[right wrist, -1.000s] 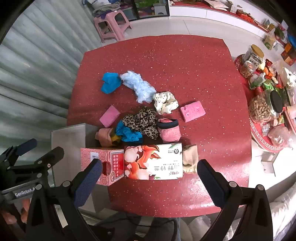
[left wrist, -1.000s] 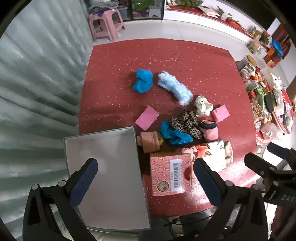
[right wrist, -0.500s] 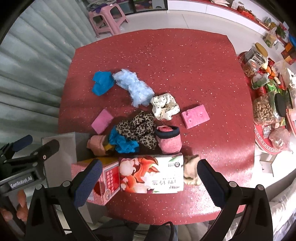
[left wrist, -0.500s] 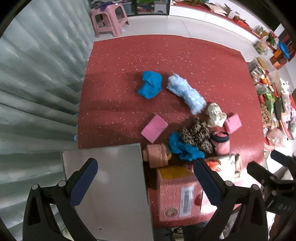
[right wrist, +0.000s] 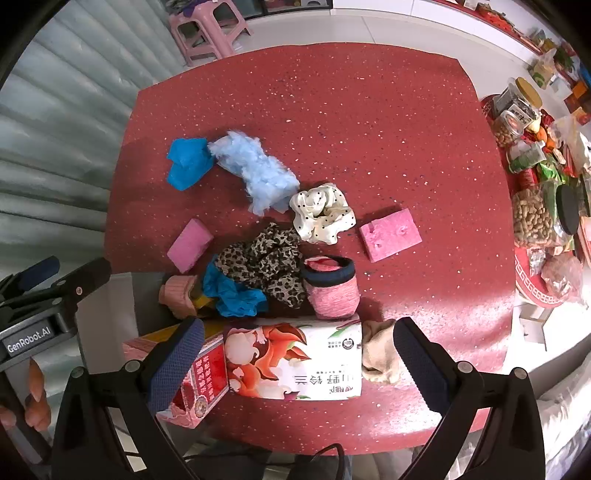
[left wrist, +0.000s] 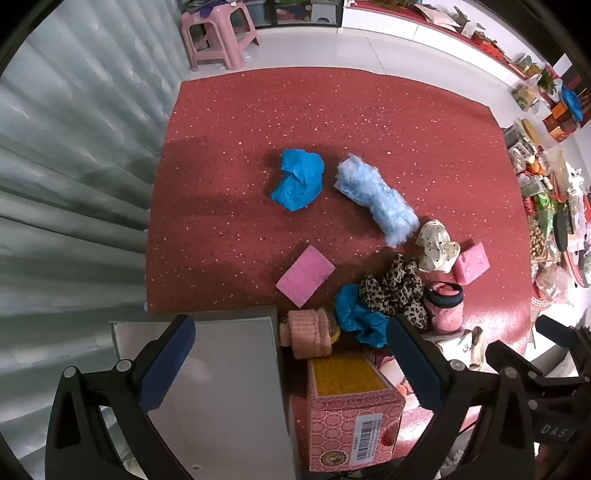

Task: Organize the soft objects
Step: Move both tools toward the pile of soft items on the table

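Observation:
Soft things lie on the red table (right wrist: pixel 369 110): a blue cloth (left wrist: pixel 297 179), a light blue fluffy piece (left wrist: pixel 376 197), a white dotted scrunchie (right wrist: pixel 321 214), a leopard scrunchie (right wrist: pixel 266 262), a pink sponge (left wrist: pixel 304 275), a second pink sponge (right wrist: pixel 389 234), a pink sock roll (right wrist: pixel 332 288) and a peach roll (left wrist: pixel 304 332). A grey open box (left wrist: pixel 229 387) sits at the near left. My left gripper (left wrist: pixel 291 365) is open above the box and peach roll. My right gripper (right wrist: pixel 295 362) is open above a flowered tissue pack (right wrist: pixel 295 362).
A pink patterned carton (left wrist: pixel 351 406) stands beside the grey box. A beige cloth (right wrist: pixel 378 350) lies right of the tissue pack. Jars and snack bags (right wrist: pixel 535 192) crowd a side table at the right. A pink stool (left wrist: pixel 219 35) stands beyond the table.
Both grippers have moved forward over the table and lower; the objects look closer. Nothing on the table has moved and both grippers stay open.

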A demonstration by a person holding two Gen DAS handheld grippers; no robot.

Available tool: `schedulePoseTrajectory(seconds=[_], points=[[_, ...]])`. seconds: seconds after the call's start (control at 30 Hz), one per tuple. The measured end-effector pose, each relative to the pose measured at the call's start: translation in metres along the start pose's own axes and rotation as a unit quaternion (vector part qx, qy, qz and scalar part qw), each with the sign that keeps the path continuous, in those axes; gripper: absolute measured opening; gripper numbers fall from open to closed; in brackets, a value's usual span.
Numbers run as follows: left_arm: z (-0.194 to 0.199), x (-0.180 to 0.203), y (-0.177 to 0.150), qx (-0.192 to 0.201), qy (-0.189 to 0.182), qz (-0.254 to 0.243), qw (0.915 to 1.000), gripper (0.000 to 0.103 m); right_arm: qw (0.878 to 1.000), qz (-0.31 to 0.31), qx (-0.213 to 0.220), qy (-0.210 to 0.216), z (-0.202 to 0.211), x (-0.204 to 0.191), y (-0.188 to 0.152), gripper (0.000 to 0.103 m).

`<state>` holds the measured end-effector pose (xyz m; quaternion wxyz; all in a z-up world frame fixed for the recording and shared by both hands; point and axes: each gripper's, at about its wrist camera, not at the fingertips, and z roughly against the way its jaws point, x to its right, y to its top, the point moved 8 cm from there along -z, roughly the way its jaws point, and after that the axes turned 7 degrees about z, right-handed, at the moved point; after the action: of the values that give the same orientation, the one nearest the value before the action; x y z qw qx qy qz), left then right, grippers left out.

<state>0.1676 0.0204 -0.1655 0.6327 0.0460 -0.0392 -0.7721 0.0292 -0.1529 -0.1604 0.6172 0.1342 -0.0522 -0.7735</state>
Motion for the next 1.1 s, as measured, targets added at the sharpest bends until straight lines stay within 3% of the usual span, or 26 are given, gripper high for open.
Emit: schedulePoseTrajectory(seconds=[1.1], points=[[-0.0011,0.0061,0.0021,-0.009,0.007,0.001,0.9999,0.103,1.000,-0.004,-0.002,0.007,-0.0008,0.0049,0.0020,0.103]])
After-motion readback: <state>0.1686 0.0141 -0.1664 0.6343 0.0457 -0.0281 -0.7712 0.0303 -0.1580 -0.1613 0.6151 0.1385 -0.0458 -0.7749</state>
